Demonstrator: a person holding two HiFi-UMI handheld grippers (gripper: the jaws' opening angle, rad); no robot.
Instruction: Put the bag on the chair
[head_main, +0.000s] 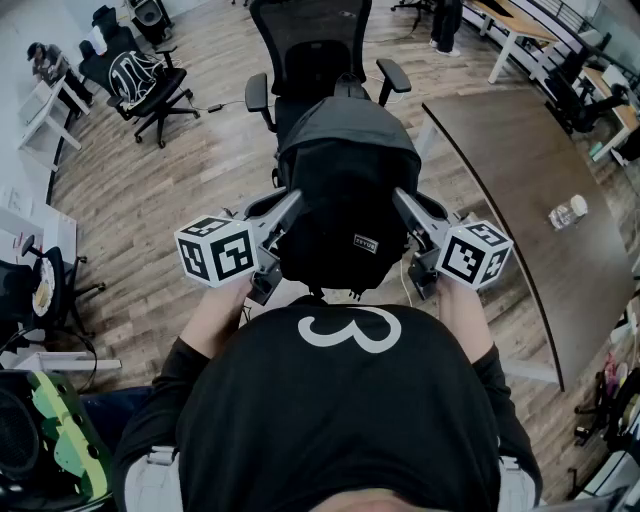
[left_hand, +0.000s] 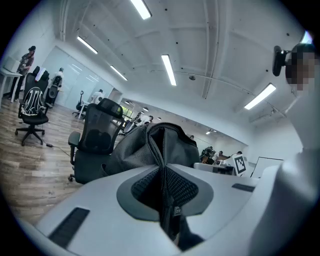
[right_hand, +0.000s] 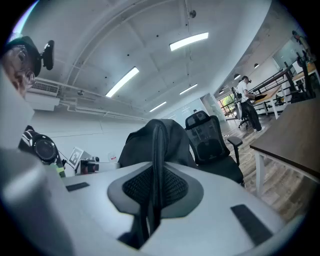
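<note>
Bag (head_main: 345, 190), a black backpack, is hanging in the air between the two grippers, just in front of the chair (head_main: 310, 55) on the person's side of its seat; whether it is touching the seat cannot be told. On one side the left gripper (head_main: 290, 205) is clamping a black strap (left_hand: 162, 165) of the bag between its jaws, and on the other the right gripper (head_main: 402, 203) is pinching a second strap (right_hand: 154, 165) the same way. Right of the chair, a dark table (head_main: 500, 170) is carrying a bottle (head_main: 567, 212).
</note>
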